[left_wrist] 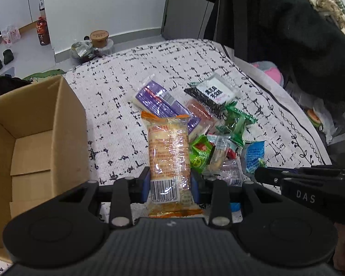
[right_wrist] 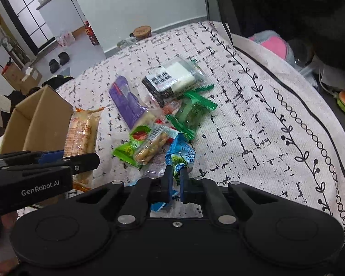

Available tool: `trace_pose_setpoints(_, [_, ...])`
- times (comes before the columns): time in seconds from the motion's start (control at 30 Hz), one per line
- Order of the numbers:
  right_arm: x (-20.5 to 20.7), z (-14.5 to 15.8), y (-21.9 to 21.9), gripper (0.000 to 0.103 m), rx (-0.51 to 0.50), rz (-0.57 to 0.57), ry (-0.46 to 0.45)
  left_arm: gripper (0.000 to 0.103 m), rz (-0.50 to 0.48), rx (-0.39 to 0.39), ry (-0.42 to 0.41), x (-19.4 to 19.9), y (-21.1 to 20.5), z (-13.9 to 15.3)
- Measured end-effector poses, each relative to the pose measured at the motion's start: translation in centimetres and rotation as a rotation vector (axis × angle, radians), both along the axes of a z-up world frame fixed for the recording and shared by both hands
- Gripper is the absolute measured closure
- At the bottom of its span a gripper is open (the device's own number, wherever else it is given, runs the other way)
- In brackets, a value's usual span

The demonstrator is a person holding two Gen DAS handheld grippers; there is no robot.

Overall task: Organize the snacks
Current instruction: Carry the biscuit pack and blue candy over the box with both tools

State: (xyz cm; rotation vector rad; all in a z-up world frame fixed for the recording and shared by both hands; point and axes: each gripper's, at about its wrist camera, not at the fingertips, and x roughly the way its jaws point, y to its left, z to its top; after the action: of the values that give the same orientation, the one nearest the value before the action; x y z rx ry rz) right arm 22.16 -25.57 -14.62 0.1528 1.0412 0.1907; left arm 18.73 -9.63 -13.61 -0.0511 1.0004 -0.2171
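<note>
The left gripper [left_wrist: 170, 181] is held low over the patterned cloth [left_wrist: 149, 69], its two blue-padded fingers [left_wrist: 145, 184] closed against the sides of an orange-wrapped cake packet [left_wrist: 169, 151]. The packet is clamped near its barcode end and stands out forward between the fingers, its long axis running straight away from the camera, its crimped far edge reaching toward the snack pile. In the right wrist view the same packet [right_wrist: 81, 135] hangs just beside the cardboard box [right_wrist: 34, 119], with the left gripper's black body crossing in from the lower left.

The right gripper [right_wrist: 176, 179] sits just to the right of the left one, also low over the cloth. Its fingers [right_wrist: 168, 179] are drawn nearly together and pinch the lower end of a blue snack pouch [right_wrist: 180, 154], which rises forward and slightly up from the grip, its crumpled body tilted toward the pile.

The open box [left_wrist: 34, 124] stands at the left, its flap raised. The rest of the snacks lie heaped at mid-cloth: a purple packet [left_wrist: 158, 101] lying diagonally, a black-and-white packet [left_wrist: 214, 94] behind it, a dark green packet [left_wrist: 237, 119], a light green sachet [left_wrist: 200, 154], and a clear-wrapped bar [right_wrist: 151, 147] resting on that sachet. The heap lies directly ahead of both grippers, touching the blue pouch.

A dark coat [left_wrist: 287, 34] hangs at the right, and a pink and grey plush toy [right_wrist: 273, 43] lies past the cloth's edge. A bottle [left_wrist: 42, 31] and a lidded jar [left_wrist: 100, 38] stand on the floor beyond.
</note>
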Motion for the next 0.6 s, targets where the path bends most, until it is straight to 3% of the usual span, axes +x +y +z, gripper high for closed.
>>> trace_pose_setpoints(0.6, [-0.9,5.4,5.3,0.098,0.049,0.053,-0.130,0.069,0.057,-0.028,-0.153,-2.2,5.5,5.1])
